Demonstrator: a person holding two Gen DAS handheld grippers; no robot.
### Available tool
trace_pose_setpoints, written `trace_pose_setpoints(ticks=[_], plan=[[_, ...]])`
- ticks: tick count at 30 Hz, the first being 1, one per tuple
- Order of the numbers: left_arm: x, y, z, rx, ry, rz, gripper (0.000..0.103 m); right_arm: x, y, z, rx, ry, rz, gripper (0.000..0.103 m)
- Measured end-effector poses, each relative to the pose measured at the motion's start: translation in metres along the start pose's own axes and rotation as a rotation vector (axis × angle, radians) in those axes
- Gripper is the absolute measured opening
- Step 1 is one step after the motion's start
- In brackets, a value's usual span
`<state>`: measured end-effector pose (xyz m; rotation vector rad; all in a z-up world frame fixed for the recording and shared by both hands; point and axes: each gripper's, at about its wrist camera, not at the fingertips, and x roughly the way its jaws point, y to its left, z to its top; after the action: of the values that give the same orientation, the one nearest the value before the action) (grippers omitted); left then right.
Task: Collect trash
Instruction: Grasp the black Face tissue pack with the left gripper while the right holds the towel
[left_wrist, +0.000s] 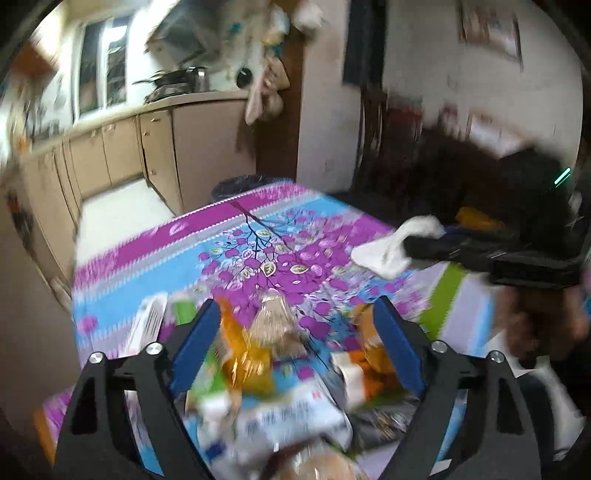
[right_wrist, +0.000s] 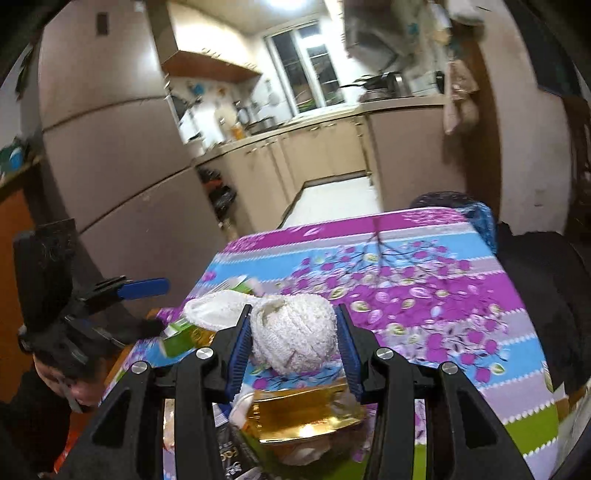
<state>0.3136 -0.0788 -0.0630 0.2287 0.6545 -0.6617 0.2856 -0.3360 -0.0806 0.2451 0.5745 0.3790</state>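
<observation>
My right gripper (right_wrist: 293, 311) is shut on a white crumpled wad (right_wrist: 295, 332), held just above the table. The left wrist view shows the same wad (left_wrist: 388, 247) hanging from the right gripper (left_wrist: 410, 248) over the table's right side. My left gripper (left_wrist: 295, 304) stands open above a blurred heap of trash: an orange wrapper (left_wrist: 243, 354), a clear brownish bag (left_wrist: 275, 317) and a white printed packet (left_wrist: 291, 417). Nothing is pressed between its blue fingers (left_wrist: 199, 332). A gold foil wrapper (right_wrist: 306, 413) and a green carton (right_wrist: 184, 336) lie under the right gripper.
The table wears a purple and blue floral cloth (right_wrist: 424, 280). A dark bin lined with a bag (right_wrist: 450, 203) stands at its far edge, also seen as the bin (left_wrist: 243, 182). Beyond are kitchen cabinets (right_wrist: 317, 151) and a tall fridge (right_wrist: 110, 147). A person's hand (left_wrist: 535, 321) holds the right gripper.
</observation>
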Motion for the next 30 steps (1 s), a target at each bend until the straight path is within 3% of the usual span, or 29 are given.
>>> trace_pose_setpoints(ticks=[3, 7, 10, 14, 15, 22, 27, 30], plan=[[0.065, -0.009, 0.004, 0.026, 0.157, 0.078, 0.082, -0.007, -0.018, -0.005, 0.028, -0.005, -0.018, 0.045], [0.1, -0.002, -0.008, 0.003, 0.26, 0.102, 0.082, -0.02, -0.04, -0.016, 0.061, -0.014, -0.04, 0.045], [0.112, 0.003, -0.012, -0.037, 0.323, 0.097, 0.069, -0.019, -0.049, -0.019, 0.082, -0.017, -0.043, 0.045], [0.114, 0.01, -0.013, -0.067, 0.339, 0.105, 0.034, -0.018, -0.045, -0.024, 0.089, -0.029, -0.042, 0.045], [0.112, 0.011, -0.014, -0.068, 0.338, 0.106, 0.033, -0.019, -0.044, -0.024, 0.088, -0.032, -0.04, 0.045], [0.108, 0.004, -0.01, -0.084, 0.326, 0.096, 0.037, -0.018, -0.035, -0.028, 0.083, -0.028, -0.024, 0.045], [0.064, -0.015, 0.002, -0.004, 0.209, 0.015, 0.075, -0.028, -0.04, -0.026, 0.089, -0.05, -0.025, 0.045], [0.054, -0.032, -0.002, 0.08, 0.223, -0.077, 0.079, -0.038, -0.044, -0.028, 0.097, -0.067, -0.027, 0.045]])
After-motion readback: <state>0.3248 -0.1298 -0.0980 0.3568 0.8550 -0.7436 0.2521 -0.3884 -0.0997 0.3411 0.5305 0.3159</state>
